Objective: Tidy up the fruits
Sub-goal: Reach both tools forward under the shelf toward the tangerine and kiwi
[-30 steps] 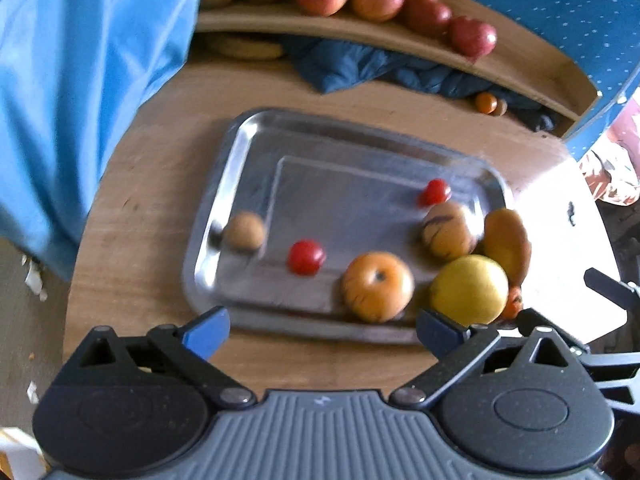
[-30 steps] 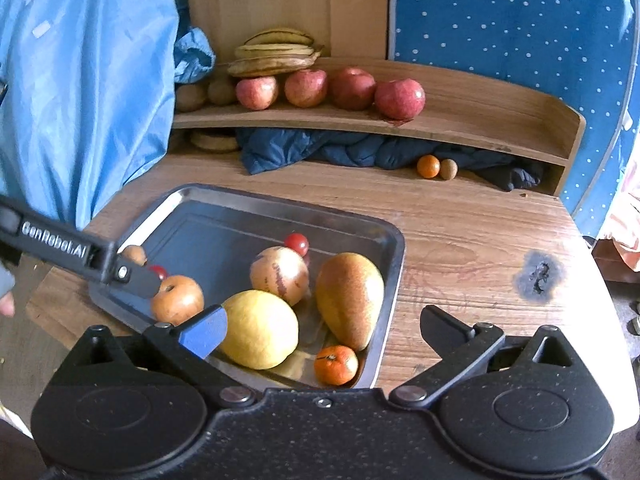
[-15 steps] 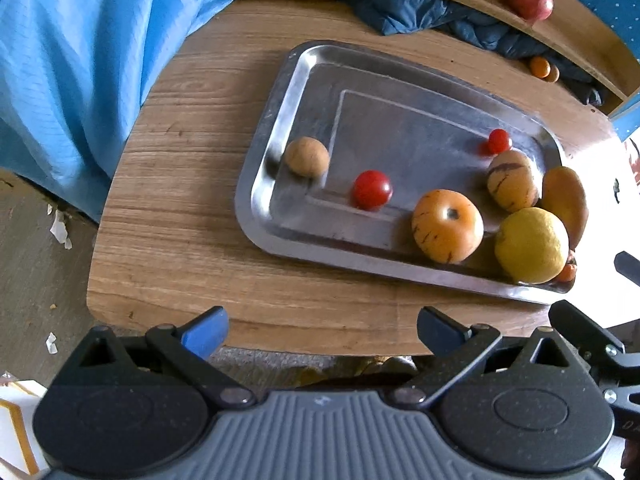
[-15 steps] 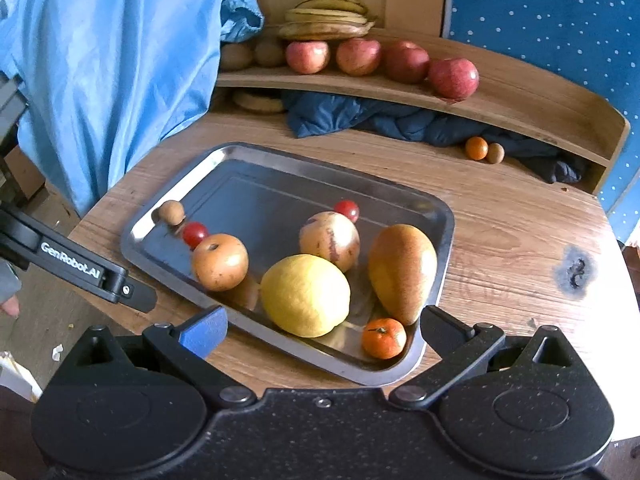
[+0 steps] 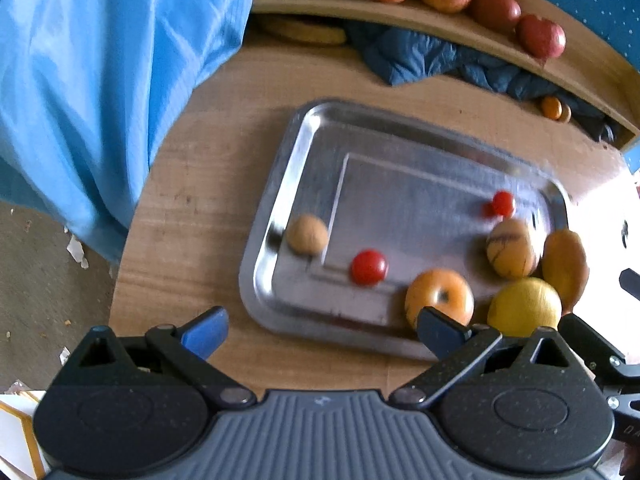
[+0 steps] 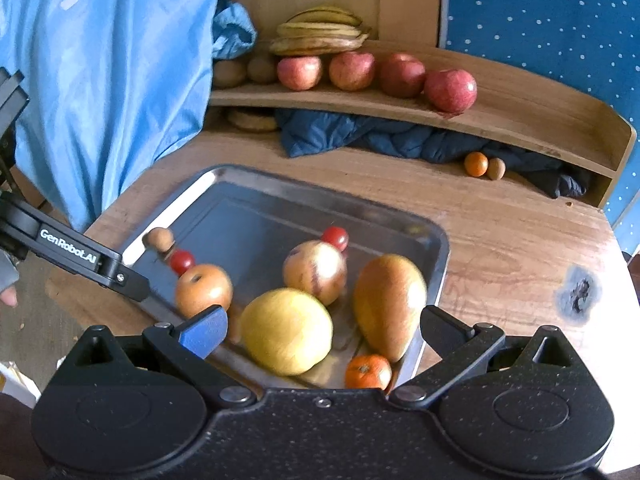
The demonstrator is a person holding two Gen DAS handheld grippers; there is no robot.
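A steel tray [image 5: 304, 152] [image 6: 248, 204] on the round wooden table holds a small brown fruit [image 5: 307, 235], two cherry tomatoes [image 5: 368, 267], an orange persimmon [image 5: 439, 298] [image 6: 203, 289], a striped round fruit [image 6: 315, 271], a yellow lemon [image 6: 286, 330], a mango [image 6: 390, 306] and a small tangerine [image 6: 368, 371]. My left gripper [image 5: 322, 330] is open and empty over the tray's near edge. My right gripper [image 6: 322, 326] is open and empty just above the lemon and the mango.
A curved wooden shelf [image 6: 520, 120] at the back carries several red apples [image 6: 450, 90], bananas [image 6: 320, 36] and brown fruits. A dark blue cloth [image 6: 380, 138], a tangerine and a brown nut [image 6: 484, 166] lie under it. A light blue sheet [image 6: 100, 80] hangs left.
Both grippers have moved forward again toward the tray after pulling back half a second ago. The fruits have not moved. Both jaws stay open.
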